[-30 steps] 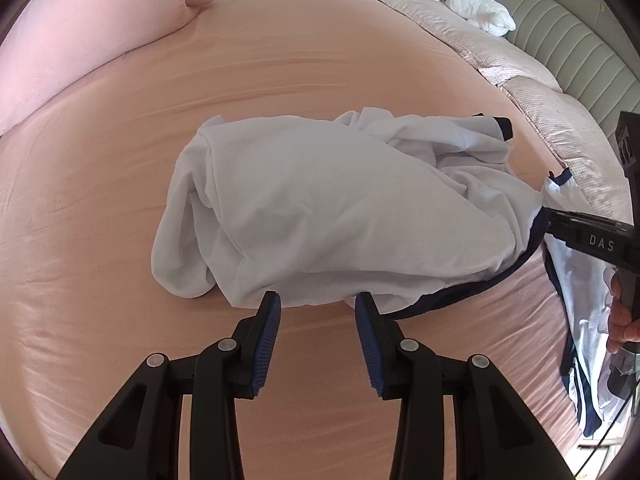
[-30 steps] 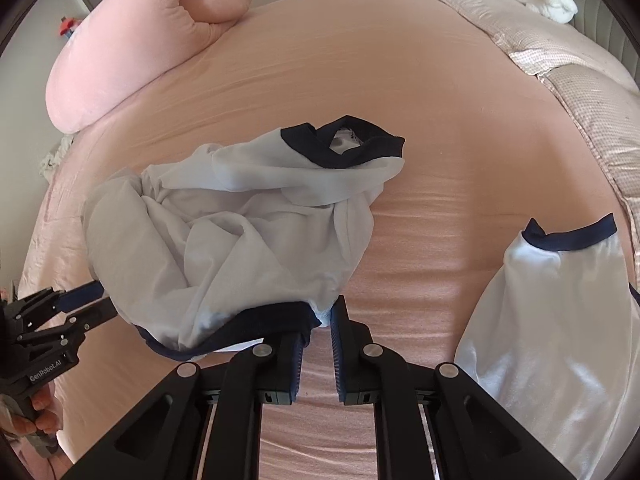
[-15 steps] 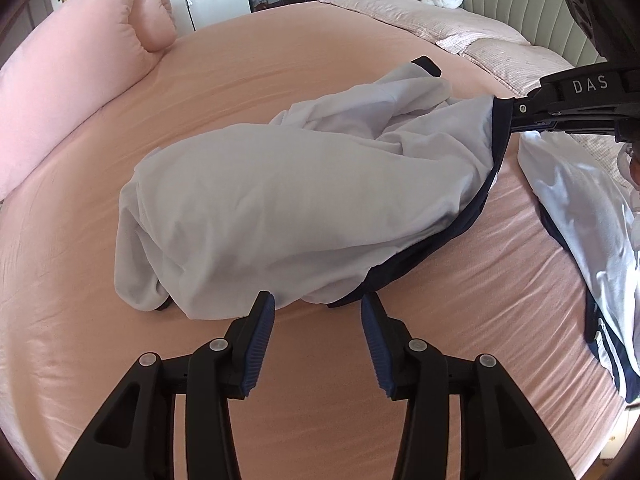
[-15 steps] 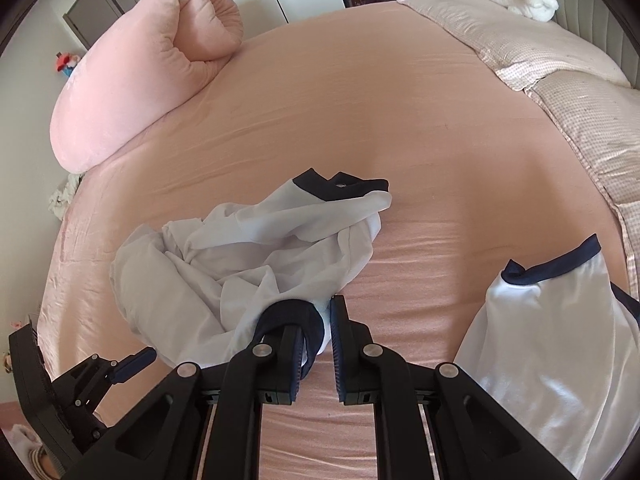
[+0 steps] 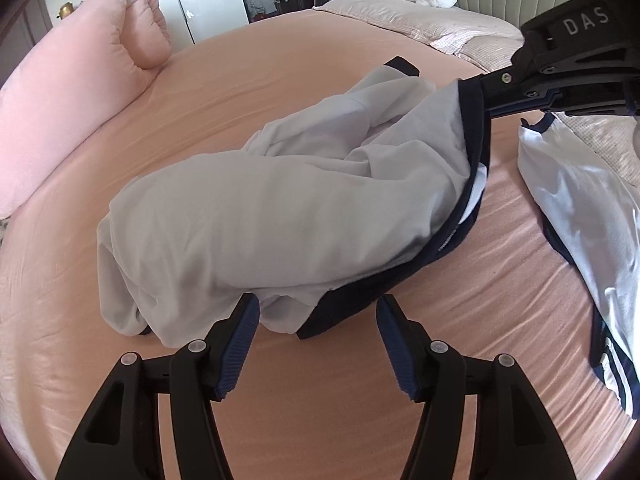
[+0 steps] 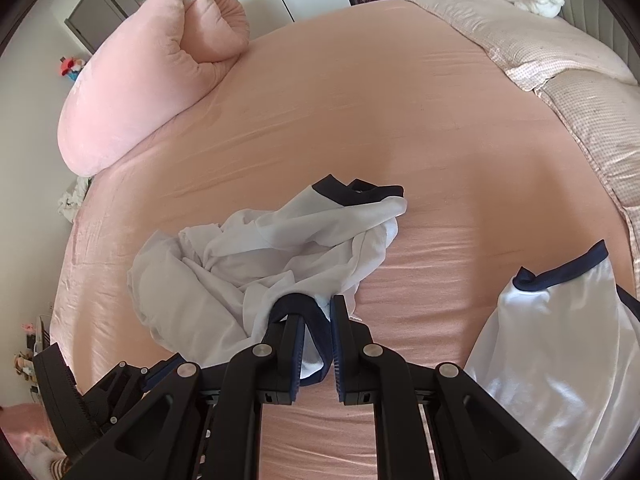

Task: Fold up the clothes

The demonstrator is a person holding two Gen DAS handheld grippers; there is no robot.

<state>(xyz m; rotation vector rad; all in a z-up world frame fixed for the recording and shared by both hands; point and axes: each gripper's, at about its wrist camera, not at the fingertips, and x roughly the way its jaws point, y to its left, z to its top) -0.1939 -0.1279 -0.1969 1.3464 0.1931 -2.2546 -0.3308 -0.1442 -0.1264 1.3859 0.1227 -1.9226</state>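
Left wrist view shows, from left to right, a plush pink pillow (image 5: 76, 92), then a soft white garment with navy trim (image 5: 280, 208) lying crumpled in a long heap on the smooth peach bedsheet (image 5: 320, 420), then a second white garment with navy trim (image 5: 588, 220) at the right edge. The heap's long axis runs from the near left up to the far right, where the right gripper (image 5: 486, 94) lifts its navy hem. The left gripper (image 5: 318, 320) hovers just before the heap's near edge; its jaws are opening and no cloth is pressed between the ribbed blue pads. Right wrist view shows what the other does not: the right gripper (image 6: 316, 340) is clenched on the bunched navy hem, the garment (image 6: 256, 260) spreads away from it with its navy collar at the far end, and the left gripper (image 6: 132, 380) sits at the lower left.
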